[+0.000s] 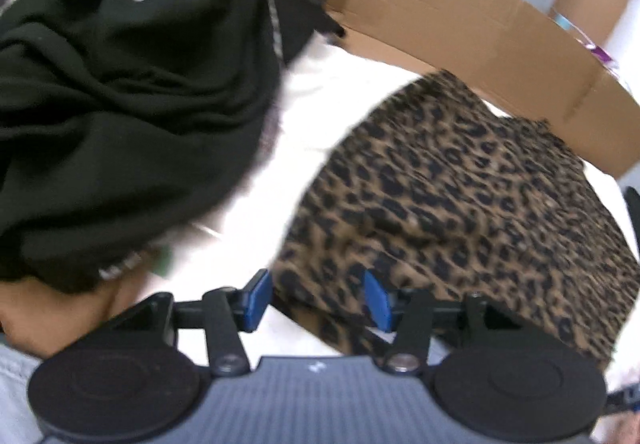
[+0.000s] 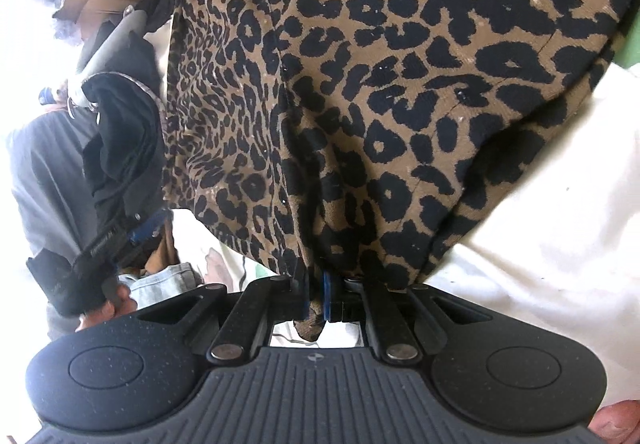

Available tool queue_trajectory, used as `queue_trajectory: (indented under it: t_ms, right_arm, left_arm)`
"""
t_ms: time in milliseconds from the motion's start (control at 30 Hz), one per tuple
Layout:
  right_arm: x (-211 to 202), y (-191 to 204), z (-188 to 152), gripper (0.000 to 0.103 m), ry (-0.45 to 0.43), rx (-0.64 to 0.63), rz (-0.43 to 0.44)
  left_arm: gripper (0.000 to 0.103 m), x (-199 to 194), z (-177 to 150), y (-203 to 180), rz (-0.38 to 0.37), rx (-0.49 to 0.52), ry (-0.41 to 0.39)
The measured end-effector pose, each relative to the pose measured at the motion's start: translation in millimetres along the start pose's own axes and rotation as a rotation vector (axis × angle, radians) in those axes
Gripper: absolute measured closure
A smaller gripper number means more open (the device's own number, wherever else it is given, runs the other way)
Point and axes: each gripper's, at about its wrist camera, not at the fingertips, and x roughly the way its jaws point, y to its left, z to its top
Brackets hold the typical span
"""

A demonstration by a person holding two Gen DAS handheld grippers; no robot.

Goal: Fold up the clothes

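Bright, blown whites; left view blurred, prob. motion.

Home room, likely bedroom; white bedding [image 1: 328,91], heaped black clothes [image 1: 128,103], cardboard boxes [image 1: 460,15] along wall.

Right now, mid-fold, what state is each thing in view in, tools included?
Left tool: open, nothing between its pads, at the garment's near edge.
Right tool: shut on the leopard-print garment's edge.
Leopard-print garment: partly folded on the white surface.
Black clothes: crumpled in a heap, unfolded.
Cardboard box: flap open, behind the garment.
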Motion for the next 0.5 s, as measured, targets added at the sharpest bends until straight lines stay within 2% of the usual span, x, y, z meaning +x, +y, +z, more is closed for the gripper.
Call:
queue_trajectory:
  t_ms: [200, 333, 367, 400, 467, 500]
  right_arm:
    - [1, -2, 1, 0.099, 0.004, -0.009, -0.011]
    - [1, -3, 0, 0.099, 0.005, -0.010, -0.012]
    - [1, -2, 0, 0.099, 0.005, -0.011, -0.013]
    - [1, -2, 0, 0.099, 0.005, -0.012, -0.013]
    - [1, -1, 0, 0.099, 0.006, -0.015, -0.014]
    - [1, -1, 0, 0.099, 0.006, -0.016, -0.014]
  left_arm:
    - [0.044, 29, -4, 14, 0.025, -0.030, 0.023]
    - [0.052, 35, -8, 20, 0.010, -0.074, 0.010]
    - [0.060, 33, -8, 21, 0.003, -0.078, 0.003]
    - [0.076, 32, -8, 22, -0.004, -0.083, -0.004]
    - [0.096, 30, -6, 25, -0.001, -0.087, -0.002]
    - [0.096, 27, -4, 27, -0.004, -0.093, -0.011]
